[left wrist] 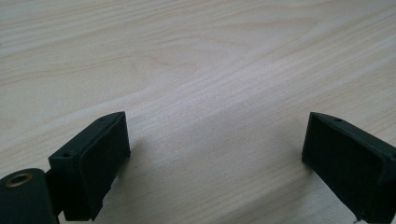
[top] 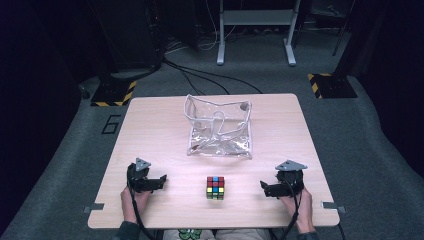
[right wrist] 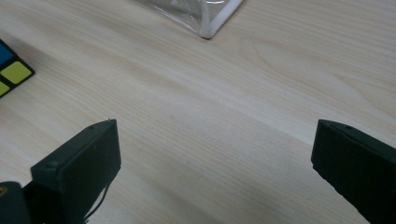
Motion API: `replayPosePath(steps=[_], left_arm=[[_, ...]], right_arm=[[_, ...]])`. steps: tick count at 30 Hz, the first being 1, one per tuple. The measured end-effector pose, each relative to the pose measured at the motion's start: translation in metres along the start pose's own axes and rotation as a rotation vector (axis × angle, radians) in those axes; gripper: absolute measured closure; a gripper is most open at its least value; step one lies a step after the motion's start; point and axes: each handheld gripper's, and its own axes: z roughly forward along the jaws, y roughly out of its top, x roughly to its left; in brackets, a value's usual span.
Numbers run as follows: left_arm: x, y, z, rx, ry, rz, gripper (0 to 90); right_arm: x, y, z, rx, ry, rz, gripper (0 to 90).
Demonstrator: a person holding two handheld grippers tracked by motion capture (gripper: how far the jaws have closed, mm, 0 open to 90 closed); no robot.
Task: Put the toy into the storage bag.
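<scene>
From the high view, a person's two hands rest on the near part of a light wooden desk (top: pixel 150 130), each holding a claw. The left claw (top: pixel 161 181) lies low at the left, the right claw (top: pixel 265 187) at the right, both tips turned inward toward a puzzle cube (top: pixel 215 187) standing on the desk between them, apart from each. A clear plastic pouch (top: pixel 218 127) sits farther back at mid-desk.

In the left gripper view, the left claw (left wrist: pixel 215 154) stands wide over bare wood grain, holding nothing.

In the right gripper view, the right claw (right wrist: pixel 215 158) is likewise spread wide and empty; the cube (right wrist: pixel 11 70) shows at the left edge, and a corner of the pouch (right wrist: pixel 196 14) at the top.
</scene>
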Motion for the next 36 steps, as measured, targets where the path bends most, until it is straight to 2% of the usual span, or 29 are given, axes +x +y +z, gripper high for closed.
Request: replayPosePath(steps=[10, 19, 36], left_arm=[[0.000, 0.000, 0.000, 0.000, -0.003, 0.003, 7.2], [0.000, 0.000, 0.000, 0.000, -0.007, 0.007, 7.2], [0.000, 0.000, 0.000, 0.001, -0.008, 0.007, 7.3]], right_arm=[[0.015, 0.013, -0.004, -0.013, 0.043, -0.046, 1.3], [0.039, 0.029, -0.005, -0.027, 0.104, -0.114, 1.8], [0.074, 0.045, 0.004, -0.002, 0.168, -0.232, 3.0]])
